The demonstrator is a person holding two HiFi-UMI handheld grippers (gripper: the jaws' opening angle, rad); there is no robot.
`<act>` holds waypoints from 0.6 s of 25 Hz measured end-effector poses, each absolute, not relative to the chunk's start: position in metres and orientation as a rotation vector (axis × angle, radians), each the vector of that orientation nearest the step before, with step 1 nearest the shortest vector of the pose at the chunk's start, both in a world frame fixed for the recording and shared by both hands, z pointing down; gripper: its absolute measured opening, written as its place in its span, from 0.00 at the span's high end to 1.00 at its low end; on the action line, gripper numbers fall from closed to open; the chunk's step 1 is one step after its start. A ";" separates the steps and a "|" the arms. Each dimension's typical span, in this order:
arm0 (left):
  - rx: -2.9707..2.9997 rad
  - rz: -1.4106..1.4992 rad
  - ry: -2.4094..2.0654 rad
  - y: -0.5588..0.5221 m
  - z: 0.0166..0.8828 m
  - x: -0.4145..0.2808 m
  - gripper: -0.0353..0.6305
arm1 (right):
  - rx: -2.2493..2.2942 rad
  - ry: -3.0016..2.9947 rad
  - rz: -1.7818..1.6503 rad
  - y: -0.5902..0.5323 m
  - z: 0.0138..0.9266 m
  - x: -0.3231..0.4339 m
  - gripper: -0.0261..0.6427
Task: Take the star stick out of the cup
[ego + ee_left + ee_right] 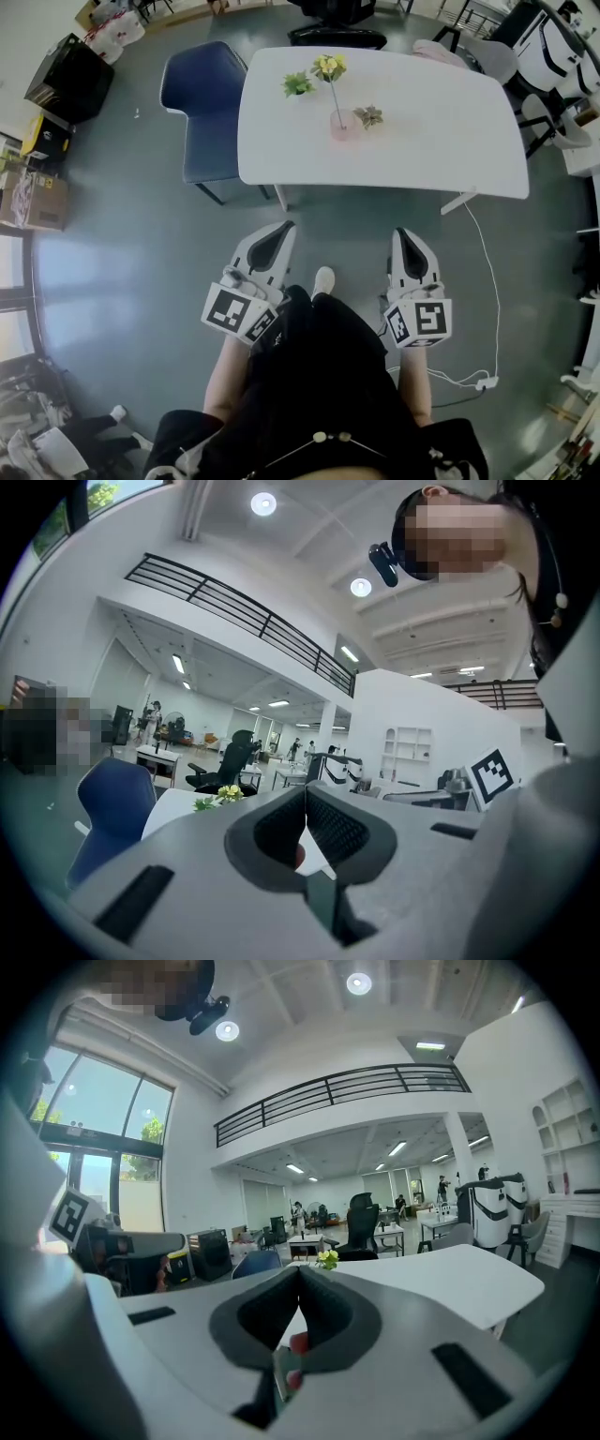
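I hold my left gripper (280,230) and right gripper (402,234) low by my hips, jaws pressed together and empty, pointing at the far table (441,141) with the cup (343,127).

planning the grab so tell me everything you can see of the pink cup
The pink cup looks small and pale, possibly translucent, and stands upright on the white table, left of centre in the head view. The star stick leans out of it, yellow head up. A small brownish item sits just to its right; whether they touch is unclear.
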State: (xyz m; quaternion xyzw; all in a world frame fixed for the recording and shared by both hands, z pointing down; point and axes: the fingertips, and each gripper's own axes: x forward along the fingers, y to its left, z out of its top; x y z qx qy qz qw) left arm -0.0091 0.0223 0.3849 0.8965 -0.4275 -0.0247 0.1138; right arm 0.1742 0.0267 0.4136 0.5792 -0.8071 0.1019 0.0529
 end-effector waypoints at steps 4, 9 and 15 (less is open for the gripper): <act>2.585 -0.068 -1.313 0.003 0.388 -0.015 0.94 | 1.668 -2.441 0.319 -0.022 0.438 0.177 0.95; 2.520 -0.130 -1.345 -0.026 0.391 -0.035 0.94 | 1.588 -2.434 0.315 -0.089 0.452 0.166 0.95; 2.511 -0.162 -1.358 -0.080 0.398 -0.048 0.94 | 1.495 -2.400 0.316 -0.170 0.476 0.139 0.87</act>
